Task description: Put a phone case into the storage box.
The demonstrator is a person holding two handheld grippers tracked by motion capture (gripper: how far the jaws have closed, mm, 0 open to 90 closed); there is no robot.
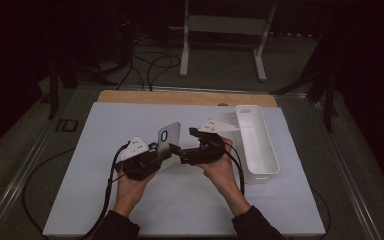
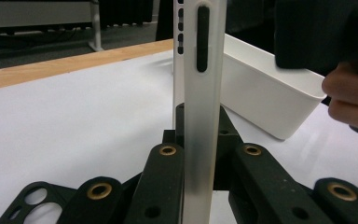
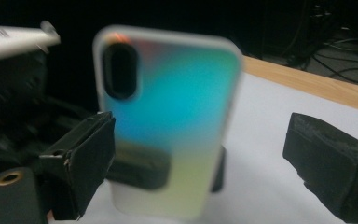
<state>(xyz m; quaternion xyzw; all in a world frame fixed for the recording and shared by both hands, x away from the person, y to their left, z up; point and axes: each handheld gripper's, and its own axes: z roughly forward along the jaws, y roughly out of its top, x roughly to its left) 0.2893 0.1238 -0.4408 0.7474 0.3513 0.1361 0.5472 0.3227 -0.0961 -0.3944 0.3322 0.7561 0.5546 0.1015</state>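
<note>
Lower end of the phone case [image 1: 168,138] hidden in the high view behind the left gripper [image 1: 150,159]; top of the case cut off by the frame edge in the left gripper view. Blurred in the right gripper view, so the surface detail of the case [image 3: 168,116] stays hard to read beyond a shimmering blue-to-yellow back and a dark oval camera opening near its top left corner. Dim all round, floor and frame legs beyond the table [image 1: 130,210] barely made out.

Both forearms in from the bottom of the high view, hands side by side over the middle of the white table, raised off it. Left hand [image 1: 130,187] cupped under its gripper, jaws pointing away from the person. Right hand [image 1: 222,167] turned so the right gripper [image 1: 177,151] points leftward at the case.

Left jaws clamped tight on the lower part of the case [image 2: 200,116], held upright and edge-on between them. Right jaws spread wide, one on each side of the case, pads clear of it, gripping nothing. White bin [image 1: 257,145] lying just right of the right hand.
</note>
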